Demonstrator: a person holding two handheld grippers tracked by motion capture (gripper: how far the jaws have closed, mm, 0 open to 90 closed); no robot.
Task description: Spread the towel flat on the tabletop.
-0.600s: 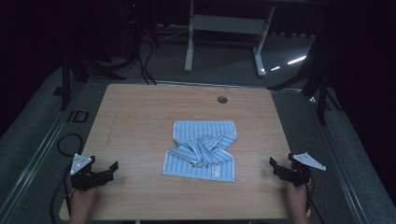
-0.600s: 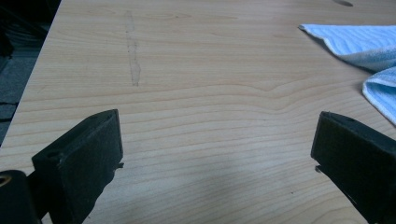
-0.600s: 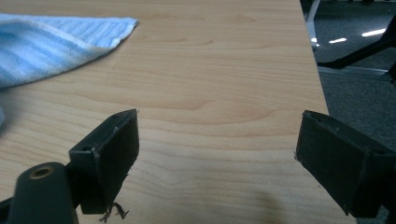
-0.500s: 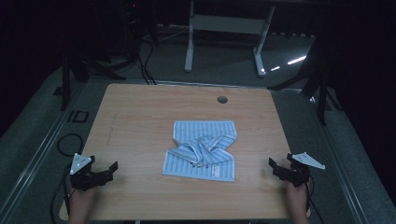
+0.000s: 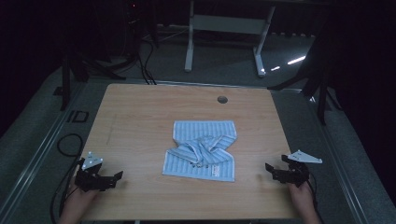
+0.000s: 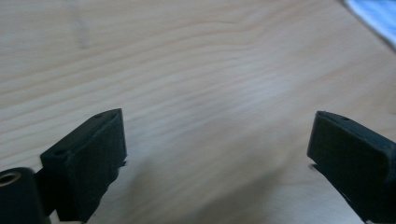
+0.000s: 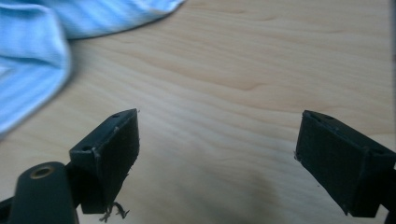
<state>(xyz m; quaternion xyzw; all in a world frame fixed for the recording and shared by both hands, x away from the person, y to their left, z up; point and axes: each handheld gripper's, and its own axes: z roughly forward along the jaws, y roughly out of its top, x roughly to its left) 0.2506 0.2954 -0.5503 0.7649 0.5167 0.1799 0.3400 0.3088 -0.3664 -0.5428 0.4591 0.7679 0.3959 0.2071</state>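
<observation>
Your towel is light and limp: pinch its near corners. Both grippers, left and right, flank it, jaws spread empty.

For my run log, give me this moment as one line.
left gripper: open, empty | right gripper: open, empty | striped cloth: crumpled, mid-table, untouched | table: wood

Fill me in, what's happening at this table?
A person sits at a wooden table with a two-jaw gripper in each hand. A blue striped cloth lies crumpled mid-table, its middle bunched up. The left gripper and the right gripper rest near the table's front corners, jaws wide open, pointing inward at the cloth but well apart from it. Neither holds anything, so no grasp has begun yet.
</observation>
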